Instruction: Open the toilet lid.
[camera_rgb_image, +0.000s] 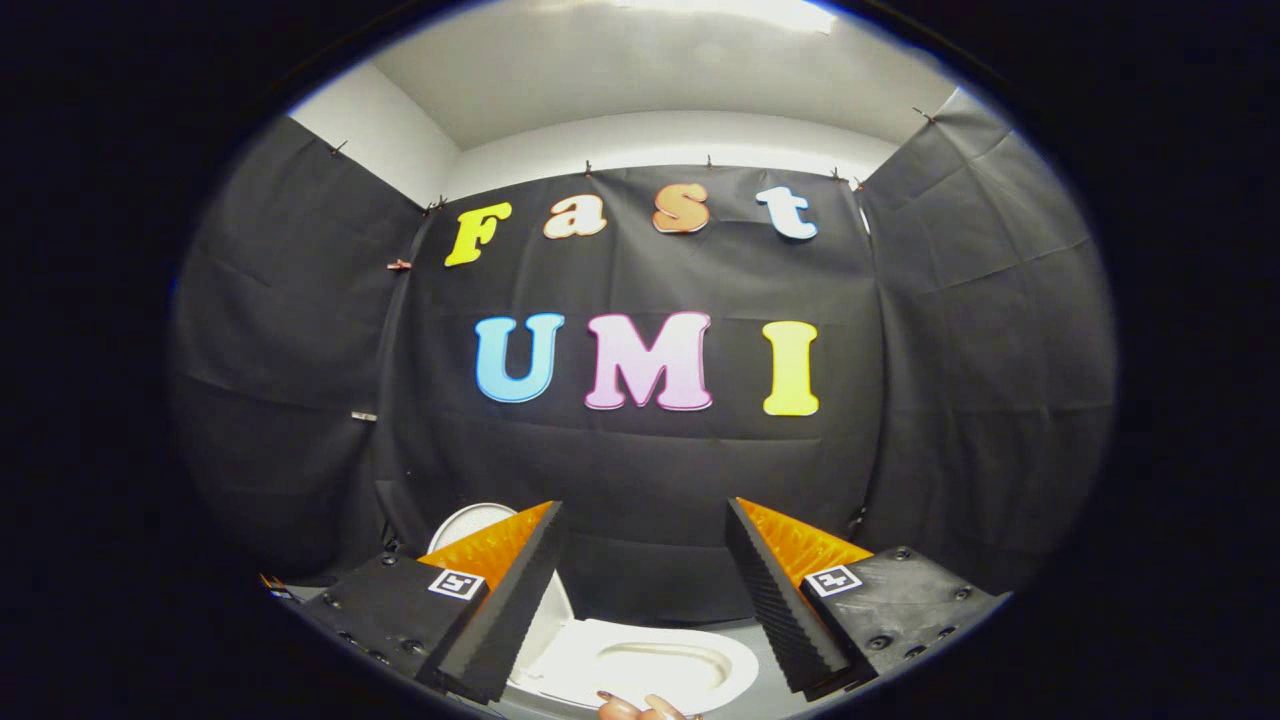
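A white toilet stands low between my fingers, and its oval seat and bowl (640, 665) show from above. The white lid (472, 524) stands raised at the far side of the bowl, partly hidden behind my left finger (500, 600). My gripper (645, 508) hangs above the toilet, open, with a wide gap and nothing between the fingers. It touches neither the lid nor the seat. A person's fingertips (640, 709) show at the near rim of the seat.
Black cloth walls (640, 470) close in the booth behind and on both sides of the toilet. A grey floor (765, 640) shows to the right of the bowl. White wall and ceiling (650, 80) rise above the cloth.
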